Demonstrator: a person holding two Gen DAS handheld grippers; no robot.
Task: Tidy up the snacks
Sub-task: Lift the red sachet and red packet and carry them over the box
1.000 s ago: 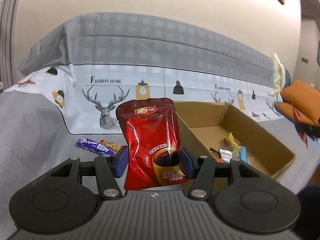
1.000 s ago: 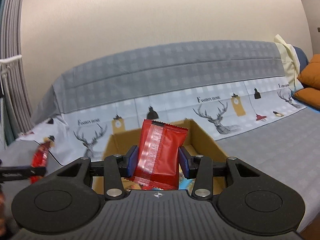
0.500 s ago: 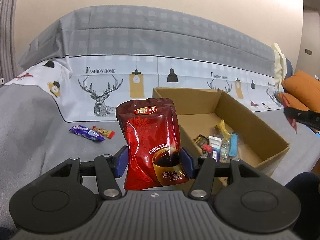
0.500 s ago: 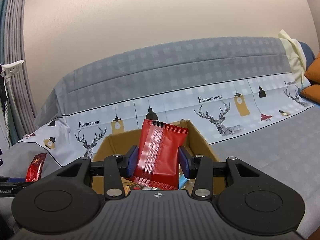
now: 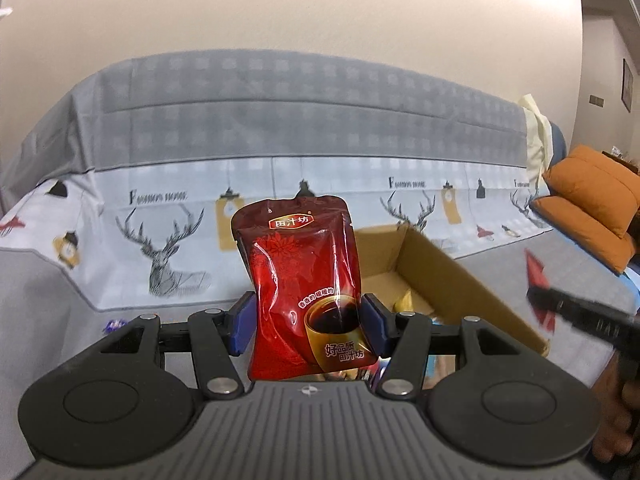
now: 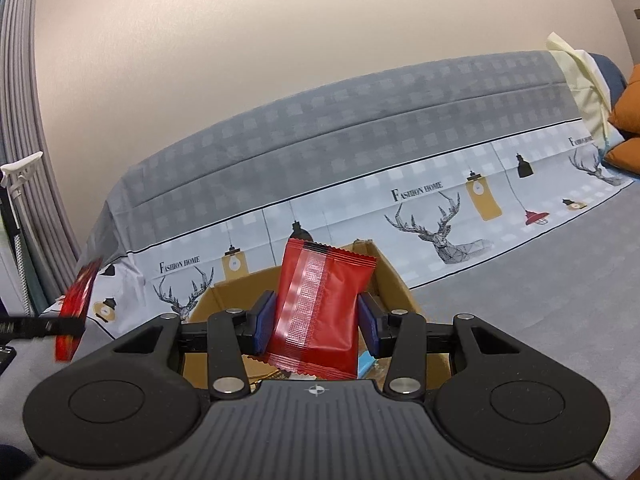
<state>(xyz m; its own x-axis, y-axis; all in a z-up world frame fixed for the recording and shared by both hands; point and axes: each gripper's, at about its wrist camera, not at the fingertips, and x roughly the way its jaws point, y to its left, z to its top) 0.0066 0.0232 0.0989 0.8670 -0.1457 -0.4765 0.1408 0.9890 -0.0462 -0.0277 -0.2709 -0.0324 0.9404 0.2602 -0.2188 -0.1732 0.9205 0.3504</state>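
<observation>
Cardboard box [image 5: 452, 276] now nearer right hand-held gripper [image 6: 316, 320], left hand-held gripper [image 5: 306, 324] closer alongside

A sofa cover [image 5: 280, 128] fills the middle of both views; its upper part is grey with a check pattern, and its lower band is pale with printed deer, hanging lamps and the words "Fashion home". Above it there is a plain beige wall [image 5: 280, 12]. At the right edge of the left wrist view two orange cushions [image 5: 592, 196] lie stacked. At the left edge of the right wrist view a grey curtain [image 6: 24, 92] hangs.
</observation>
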